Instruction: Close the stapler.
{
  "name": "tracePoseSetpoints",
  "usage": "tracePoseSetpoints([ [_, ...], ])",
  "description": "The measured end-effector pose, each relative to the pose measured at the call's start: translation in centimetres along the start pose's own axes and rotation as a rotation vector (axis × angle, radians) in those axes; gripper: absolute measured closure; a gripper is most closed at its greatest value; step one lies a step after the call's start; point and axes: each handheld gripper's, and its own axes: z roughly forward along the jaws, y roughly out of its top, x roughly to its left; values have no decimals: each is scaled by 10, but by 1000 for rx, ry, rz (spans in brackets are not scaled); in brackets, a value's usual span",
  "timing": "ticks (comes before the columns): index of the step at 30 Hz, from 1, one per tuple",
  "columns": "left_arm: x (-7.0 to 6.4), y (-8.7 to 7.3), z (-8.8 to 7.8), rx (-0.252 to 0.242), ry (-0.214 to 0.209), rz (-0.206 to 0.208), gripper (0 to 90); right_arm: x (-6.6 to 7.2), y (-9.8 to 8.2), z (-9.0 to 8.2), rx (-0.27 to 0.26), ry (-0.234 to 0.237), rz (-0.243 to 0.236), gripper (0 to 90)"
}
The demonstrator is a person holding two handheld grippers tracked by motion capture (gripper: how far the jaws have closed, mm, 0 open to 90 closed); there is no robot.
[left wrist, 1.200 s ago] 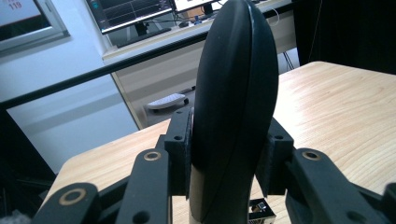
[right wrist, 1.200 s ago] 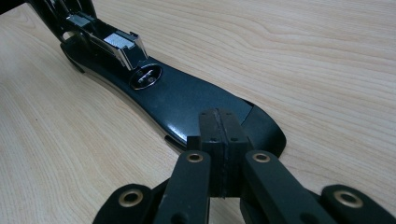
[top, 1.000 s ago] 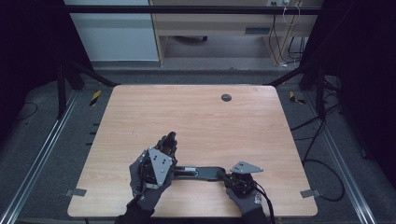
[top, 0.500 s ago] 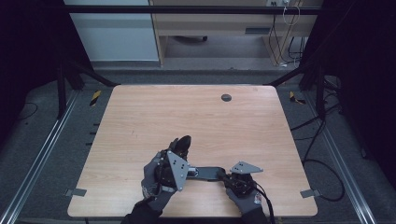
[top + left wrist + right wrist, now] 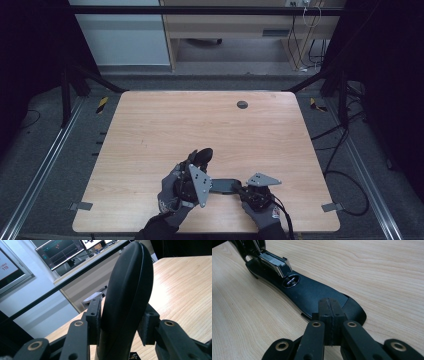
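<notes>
Fig.: black stapler lies flat on table, near edge at 6 o'clock. L gripper jaws pinch its raised black arm, having just eased wider. R gripper jaws pressed together, tips down on stapler base.

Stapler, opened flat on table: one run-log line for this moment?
left tool: around stapler top, raised | right tool: shut, on stapler base | table

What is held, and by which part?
Left hand-held gripper clamps the stapler's raised top arm by its sides; right hand-held gripper, shut, only rests on the base.
</notes>
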Motion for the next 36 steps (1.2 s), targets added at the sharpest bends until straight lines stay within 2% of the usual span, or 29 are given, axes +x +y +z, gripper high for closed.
tracePoseSetpoints([
  [36, -33, -5, 10, -3, -11, 159, 579, 0, 0, 0, -5, 5, 4, 900],
])
